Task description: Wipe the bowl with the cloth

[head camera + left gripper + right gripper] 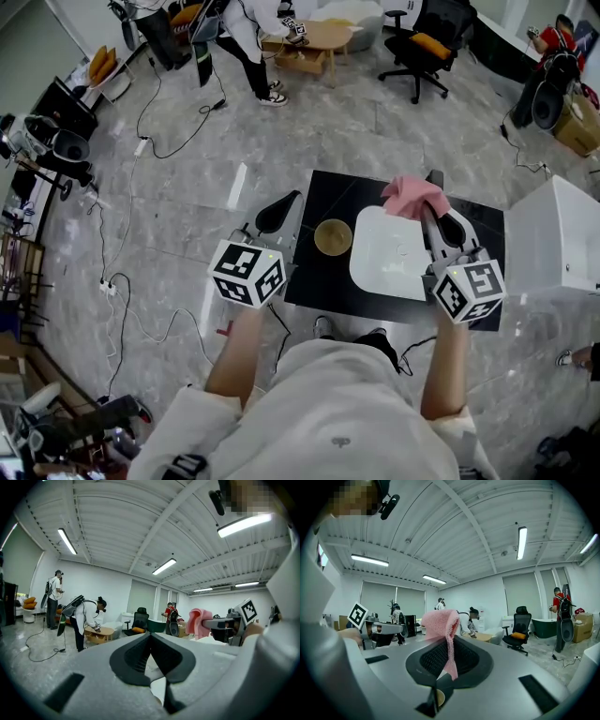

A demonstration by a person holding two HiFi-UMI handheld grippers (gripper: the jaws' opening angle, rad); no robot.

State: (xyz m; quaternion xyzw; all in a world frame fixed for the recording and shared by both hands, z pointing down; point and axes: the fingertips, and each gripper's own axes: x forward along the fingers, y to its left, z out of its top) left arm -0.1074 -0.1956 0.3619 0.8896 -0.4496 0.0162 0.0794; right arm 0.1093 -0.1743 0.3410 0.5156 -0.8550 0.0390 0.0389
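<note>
Pink cloth (pixel 412 195) is hanging from my right jaws, which are pinching it at the tray's (pixel 384 267) far edge. My left jaws are sitting closed, empty. The bowl (pixel 333 236) is standing beside the tray on the black tabletop (pixel 319 286).

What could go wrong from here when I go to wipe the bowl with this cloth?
1. The bowl sits loose on the black table, and the left gripper is shut, empty and away from it. With nothing steadying it, a wipe might shove it against the white tray.
2. The right gripper pinches only a narrow fold of the pink cloth. It could pull free, or the bare jaw tips might scrape the bowl.
</note>
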